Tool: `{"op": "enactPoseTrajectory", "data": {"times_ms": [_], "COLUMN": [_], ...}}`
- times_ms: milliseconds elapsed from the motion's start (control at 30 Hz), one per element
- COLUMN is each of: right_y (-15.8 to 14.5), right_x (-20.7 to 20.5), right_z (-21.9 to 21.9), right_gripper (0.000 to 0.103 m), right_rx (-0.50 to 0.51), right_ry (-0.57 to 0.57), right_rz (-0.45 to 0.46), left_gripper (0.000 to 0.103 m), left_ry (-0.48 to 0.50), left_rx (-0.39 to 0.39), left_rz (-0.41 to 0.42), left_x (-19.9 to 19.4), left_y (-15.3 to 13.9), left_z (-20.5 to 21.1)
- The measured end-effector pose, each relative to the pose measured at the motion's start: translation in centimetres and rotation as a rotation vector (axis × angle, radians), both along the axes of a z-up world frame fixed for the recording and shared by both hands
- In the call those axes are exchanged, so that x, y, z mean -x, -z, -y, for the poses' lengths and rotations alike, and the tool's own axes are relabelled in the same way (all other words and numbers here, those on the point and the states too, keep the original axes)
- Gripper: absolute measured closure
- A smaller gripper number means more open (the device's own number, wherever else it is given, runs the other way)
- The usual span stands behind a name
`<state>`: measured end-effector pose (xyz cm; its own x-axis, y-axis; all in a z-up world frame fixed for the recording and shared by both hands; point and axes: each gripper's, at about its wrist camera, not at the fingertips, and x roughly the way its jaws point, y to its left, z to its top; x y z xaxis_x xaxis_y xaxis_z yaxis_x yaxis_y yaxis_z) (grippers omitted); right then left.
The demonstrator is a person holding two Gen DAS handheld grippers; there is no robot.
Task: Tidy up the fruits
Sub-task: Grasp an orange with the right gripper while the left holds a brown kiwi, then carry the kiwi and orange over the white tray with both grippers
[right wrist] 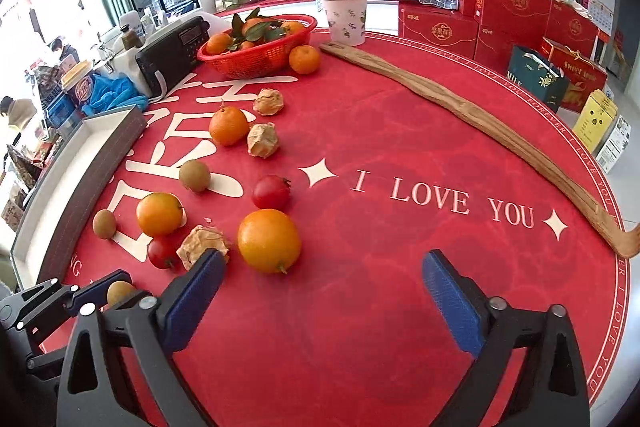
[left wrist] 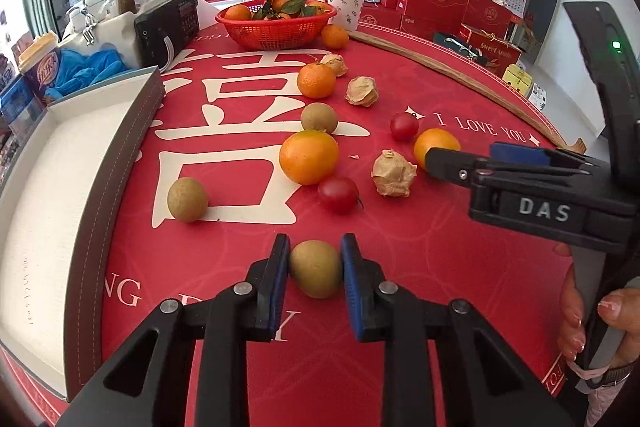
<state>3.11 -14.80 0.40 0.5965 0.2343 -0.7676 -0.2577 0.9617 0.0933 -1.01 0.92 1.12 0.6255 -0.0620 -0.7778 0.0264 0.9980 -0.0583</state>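
Observation:
My left gripper is shut on a brownish-green longan, low over the red tablecloth; the right wrist view shows that longan between the left gripper's pads. My right gripper stands open over bare cloth with nothing between its fingers. A large orange lies just ahead and left of it. Loose on the cloth are two more longans, oranges, cherry tomatoes and papery husked fruits.
An open white-lined box lies along the left edge of the table. A red basket of leafy oranges, a paper cup and a black radio stand at the back. A long wooden stick lies at the right.

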Motion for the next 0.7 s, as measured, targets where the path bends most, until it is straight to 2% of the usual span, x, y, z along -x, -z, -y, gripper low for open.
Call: {"op": "enactPoseTrajectory", "data": {"times_ms": [33, 67, 100, 167, 200, 333, 533, 700], "right_y": [0.2, 0.5, 0.6, 0.7, 0.7, 0.4, -1.5, -2.8], "right_x": [-0.4, -0.7, -0.8, -0.9, -0.9, -0.7, -0.1, -0.6], "right_z": [-0.5, -0.8, -1.1, -1.9, -2.1, -1.5, -1.3, -4.5], "right_gripper": [0.021, 0.025, 0.028, 0.043, 0.067, 0.067, 0.067, 0.067], "right_rx": [0.0, -0.005, 0.005, 0.025, 0.023, -0.033, -0.072, -0.078], "right_ry": [-0.007, -0.012, -0.009, -0.023, -0.031, -0.005, 0.017, -0.038], "right_rz": [-0.015, -0.034, -0.029, -0.018, -0.012, -0.005, 0.03, -0.01], "left_gripper": [0.075, 0.075, 0.075, 0.075, 0.075, 0.075, 0.075, 0.075], "left_ry": [0.003, 0.005, 0.007, 0.013, 0.017, 0.022, -0.053, -0.166], "left_rx": [0.002, 0.019, 0.021, 0.018, 0.03, 0.051, 0.071, 0.098], "left_rz": [0.007, 0.017, 0.018, 0.024, 0.036, 0.101, 0.135, 0.091], "left_x": [0.0, 0.0, 0.0, 0.0, 0.0, -0.6, -2.9, -3.4], "left_y": [-0.1, -0.1, -0.2, -0.4, -0.6, -2.4, -4.7, -3.7], "left_z": [-0.2, -0.4, -0.5, -0.7, -0.8, -1.8, -6.2, -11.6]}}
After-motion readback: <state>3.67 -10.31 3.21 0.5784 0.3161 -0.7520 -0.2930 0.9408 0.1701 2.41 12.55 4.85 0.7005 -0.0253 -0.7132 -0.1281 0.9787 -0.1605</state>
